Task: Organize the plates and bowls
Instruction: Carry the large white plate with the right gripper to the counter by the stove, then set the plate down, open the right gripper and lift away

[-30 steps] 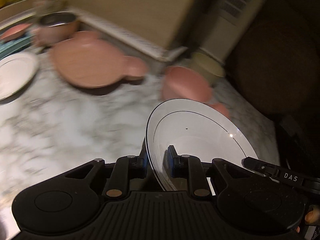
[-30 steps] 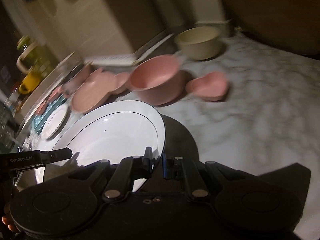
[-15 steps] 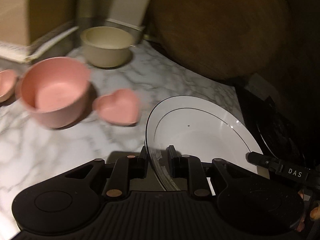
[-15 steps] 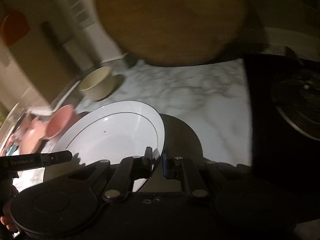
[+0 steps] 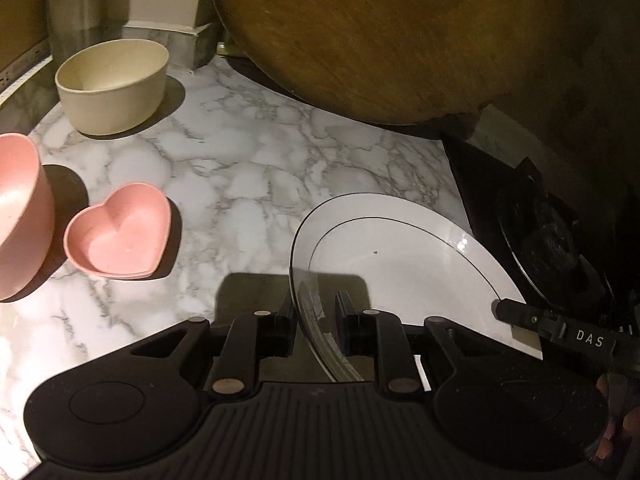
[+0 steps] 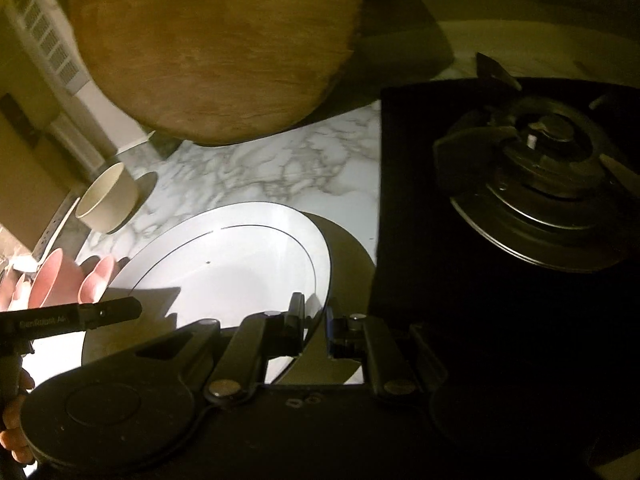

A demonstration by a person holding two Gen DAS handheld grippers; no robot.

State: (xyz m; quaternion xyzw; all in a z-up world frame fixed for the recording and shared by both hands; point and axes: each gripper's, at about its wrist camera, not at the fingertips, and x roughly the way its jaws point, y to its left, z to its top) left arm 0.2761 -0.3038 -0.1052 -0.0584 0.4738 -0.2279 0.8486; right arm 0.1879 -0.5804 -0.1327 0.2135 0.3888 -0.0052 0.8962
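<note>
Both grippers (image 5: 316,312) clamping white plate (image 5: 400,252), now steadier

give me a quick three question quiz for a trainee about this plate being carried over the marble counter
1. True or false: both grippers clamp the white plate.
2. Which dish sits nearest the round wooden board? A) cream bowl B) heart-shaped pink dish C) pink bowl
3. Fill in: beside the marble counter, to the plate's right, lies a black ____.

Key: 1 true, left gripper and right gripper each pinch the rim; 2 A; 3 stove.
</note>
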